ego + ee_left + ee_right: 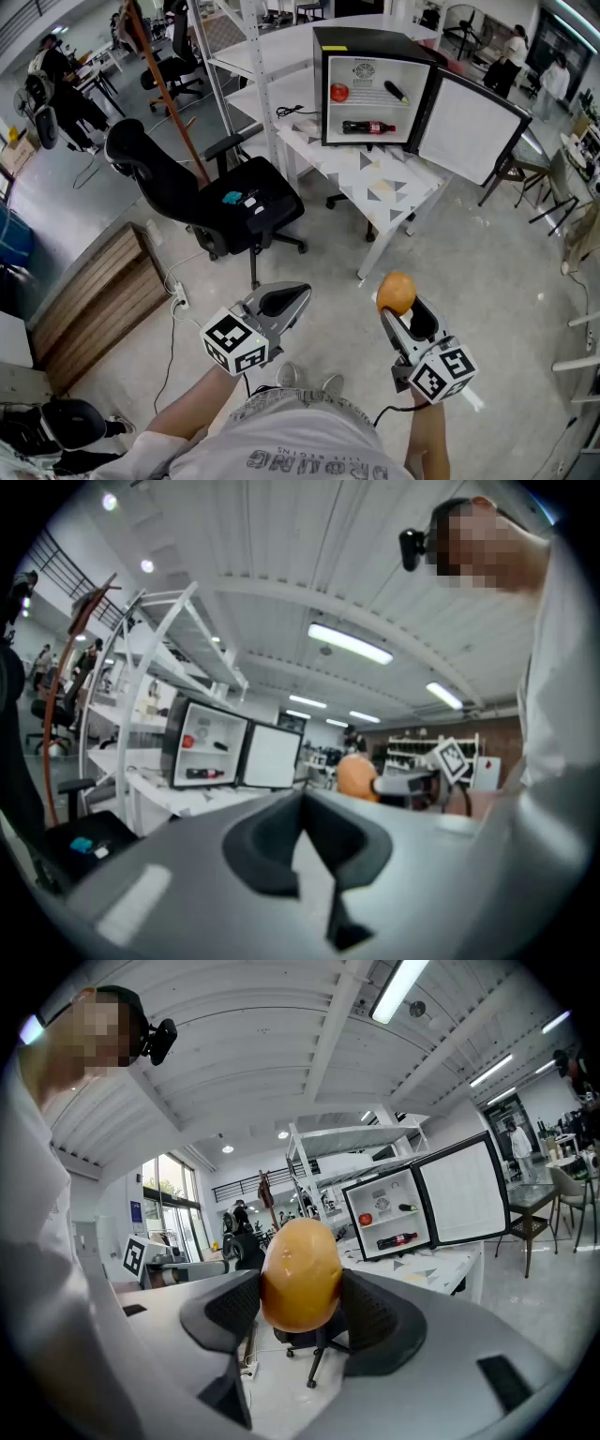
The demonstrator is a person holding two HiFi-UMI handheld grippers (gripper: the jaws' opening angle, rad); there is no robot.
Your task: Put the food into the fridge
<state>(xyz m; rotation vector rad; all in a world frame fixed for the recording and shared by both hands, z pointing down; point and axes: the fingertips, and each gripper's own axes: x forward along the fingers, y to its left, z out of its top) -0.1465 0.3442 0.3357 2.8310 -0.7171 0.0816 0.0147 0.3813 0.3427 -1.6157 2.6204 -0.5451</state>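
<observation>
Polished grey concrete floor (487, 281) spreads through a large workshop with white metal shelving and a ribbed white ceiling hung with strip lights. One white table (394, 192), its top printed with pale grey and tan triangles, carries one boxy mini fridge (375, 42), black outside and smooth white inside. The fridge's flat door (469, 127) is swung wide to the right.

Three things are in the fridge. A round red fruit (338, 92) and a short dark oblong item (395, 91) sit on the upper shelf, and one dark bottle with a red label (368, 127) lies on its side on the lower level. One black padded office chair (202, 202) on a star base stands on the floor left of the table.

Two grippers are held low over the floor, well apart from the fridge, each with a marker cube. The right gripper (403, 317) clamps one orange (397, 292), a smooth, glossy, rounded fruit, between its dark ribbed pads, which press on both its sides. The left gripper (298, 292) has its matte grey jaws brought together at the tips with nothing between them.
</observation>
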